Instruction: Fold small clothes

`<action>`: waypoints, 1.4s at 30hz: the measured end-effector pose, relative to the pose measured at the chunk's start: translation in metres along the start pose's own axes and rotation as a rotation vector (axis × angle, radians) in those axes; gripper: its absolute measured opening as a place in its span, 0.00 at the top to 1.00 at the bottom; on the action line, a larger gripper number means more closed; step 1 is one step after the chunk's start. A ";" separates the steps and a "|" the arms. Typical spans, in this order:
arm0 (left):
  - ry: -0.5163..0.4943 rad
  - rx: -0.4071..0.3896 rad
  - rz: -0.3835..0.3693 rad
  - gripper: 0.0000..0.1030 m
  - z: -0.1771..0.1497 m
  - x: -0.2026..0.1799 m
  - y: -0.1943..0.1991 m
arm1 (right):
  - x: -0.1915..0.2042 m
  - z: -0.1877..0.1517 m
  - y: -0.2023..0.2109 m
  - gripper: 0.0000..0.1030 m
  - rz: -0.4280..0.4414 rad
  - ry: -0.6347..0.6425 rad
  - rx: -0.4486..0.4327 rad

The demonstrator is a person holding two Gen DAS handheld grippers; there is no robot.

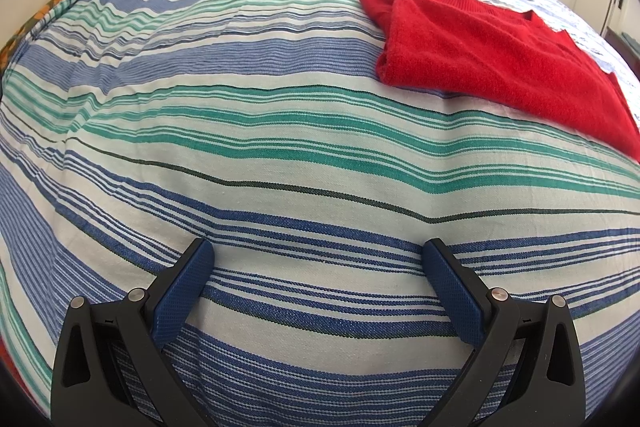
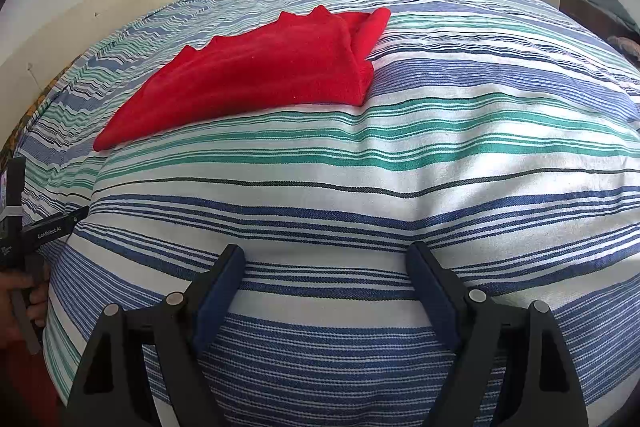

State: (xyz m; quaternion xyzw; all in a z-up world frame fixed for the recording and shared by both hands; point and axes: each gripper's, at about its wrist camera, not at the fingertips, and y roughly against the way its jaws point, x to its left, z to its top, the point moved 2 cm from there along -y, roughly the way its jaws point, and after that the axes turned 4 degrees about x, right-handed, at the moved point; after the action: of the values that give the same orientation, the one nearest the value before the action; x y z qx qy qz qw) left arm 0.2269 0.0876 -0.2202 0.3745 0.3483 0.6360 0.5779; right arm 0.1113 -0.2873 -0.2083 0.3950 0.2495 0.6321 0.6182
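Left gripper (image 1: 318, 259): the two fingers are spread wide apart; nothing is held between them. The blue pads (image 1: 188, 291) are seen above the bed cover, but it cannot be told whether the tips touch it.

Right gripper (image 2: 326, 259): the fingers are also kept wide apart and nothing is gripped. Only the striped cloth is seen in the gap.

Red garment (image 1: 500, 59): it is laid folded on the bed, well apart from both grippers, on the far part of the cover. In the left wrist view it is found at the upper right; in the right wrist view (image 2: 260, 71) at the upper left. A zigzag edge is shown along its far side.

Bed cover (image 2: 440, 155): striped in blue, green and white; some wrinkles are seen near the far left edge.

Hand (image 2: 24, 303): seen at the left border of the right wrist view, closed around a dark handle.
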 end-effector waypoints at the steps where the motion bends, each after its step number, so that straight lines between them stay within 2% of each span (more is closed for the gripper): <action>1: 0.000 0.027 -0.015 0.01 0.003 0.002 0.002 | -0.001 0.000 0.000 0.20 0.000 0.000 0.000; 2: 0.004 0.073 -0.055 0.02 0.009 0.005 0.006 | -0.002 0.001 0.000 0.20 0.001 0.001 -0.001; 3: 0.032 0.099 -0.135 0.02 0.017 0.010 0.011 | -0.001 0.000 0.001 0.20 0.003 0.002 -0.001; 4: 0.088 0.082 -0.265 0.02 0.030 0.017 0.021 | -0.002 0.000 0.001 0.20 0.004 0.001 -0.001; 5: 0.138 0.053 -0.350 0.02 0.044 0.023 0.029 | -0.003 0.001 0.001 0.20 0.005 0.001 -0.001; 6: 0.177 0.026 -0.402 0.02 0.061 0.027 0.035 | -0.002 0.000 0.001 0.20 0.004 0.002 -0.001; 8: 0.196 -0.008 -0.445 0.02 0.109 0.025 0.037 | -0.002 0.001 0.001 0.19 0.003 0.006 0.001; 9: 0.188 0.000 -0.448 0.02 0.129 0.020 0.030 | -0.002 0.001 0.001 0.18 0.003 0.010 0.004; 11: 0.167 0.069 -0.444 0.02 0.166 0.006 0.003 | -0.001 0.002 0.000 0.16 0.002 0.019 0.012; 13: 0.154 0.149 -0.385 0.05 0.192 -0.008 -0.036 | 0.001 0.002 -0.001 0.15 -0.001 0.027 0.016; 15: 0.132 0.224 -0.329 0.21 0.200 -0.022 -0.066 | 0.001 0.002 -0.001 0.15 -0.001 0.028 0.017; 17: 0.111 0.293 -0.292 0.46 0.202 -0.032 -0.089 | 0.000 0.002 -0.001 0.15 0.000 0.028 0.018; 18: 0.107 0.280 -0.293 0.62 0.203 -0.035 -0.090 | 0.001 0.002 -0.001 0.15 0.000 0.029 0.019; 19: 0.107 0.275 -0.313 0.94 0.207 -0.038 -0.088 | 0.001 0.002 -0.001 0.14 0.000 0.030 0.020; 20: 0.118 0.277 -0.309 0.94 0.213 -0.039 -0.083 | 0.001 0.002 -0.001 0.14 -0.001 0.031 0.021; 22: 0.117 0.213 -0.305 0.95 0.226 -0.046 -0.056 | 0.001 0.003 -0.002 0.14 -0.001 0.033 0.022; 25: 0.033 0.123 -0.321 0.95 0.249 -0.078 -0.005 | 0.001 0.003 -0.002 0.14 0.000 0.033 0.024; 27: -0.057 0.071 -0.353 0.95 0.258 -0.120 0.027 | 0.001 0.003 -0.002 0.13 -0.001 0.034 0.026; 30: -0.167 0.044 -0.411 0.95 0.252 -0.188 0.054 | 0.002 0.003 -0.002 0.13 0.000 0.036 0.030; 32: -0.229 0.034 -0.413 0.95 0.240 -0.233 0.056 | 0.003 0.003 -0.002 0.12 0.002 0.036 0.032; 34: -0.241 0.060 -0.439 0.94 0.226 -0.271 0.042 | 0.003 0.003 -0.002 0.12 0.001 0.036 0.032; 36: -0.238 0.102 -0.466 0.90 0.208 -0.302 0.023 | 0.003 0.003 -0.003 0.12 0.000 0.037 0.032; 37: -0.253 0.142 -0.456 0.83 0.201 -0.314 0.013 | 0.003 0.003 -0.003 0.12 0.000 0.037 0.032; 38: -0.276 0.189 -0.429 0.82 0.191 -0.322 0.008 | 0.004 0.003 -0.003 0.12 -0.002 0.038 0.032; 40: -0.301 0.191 -0.417 0.78 0.178 -0.315 0.019 | 0.004 0.002 -0.002 0.12 0.000 0.038 0.033; 42: -0.299 0.148 -0.513 0.52 0.174 -0.288 0.049 | 0.004 0.002 -0.003 0.12 0.007 0.035 0.033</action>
State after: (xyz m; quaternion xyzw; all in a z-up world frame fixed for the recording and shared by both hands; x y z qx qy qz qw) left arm 0.3717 -0.2021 -0.1159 0.4051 0.3879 0.3801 0.7355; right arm 0.1147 -0.2836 -0.2085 0.3948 0.2690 0.6370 0.6049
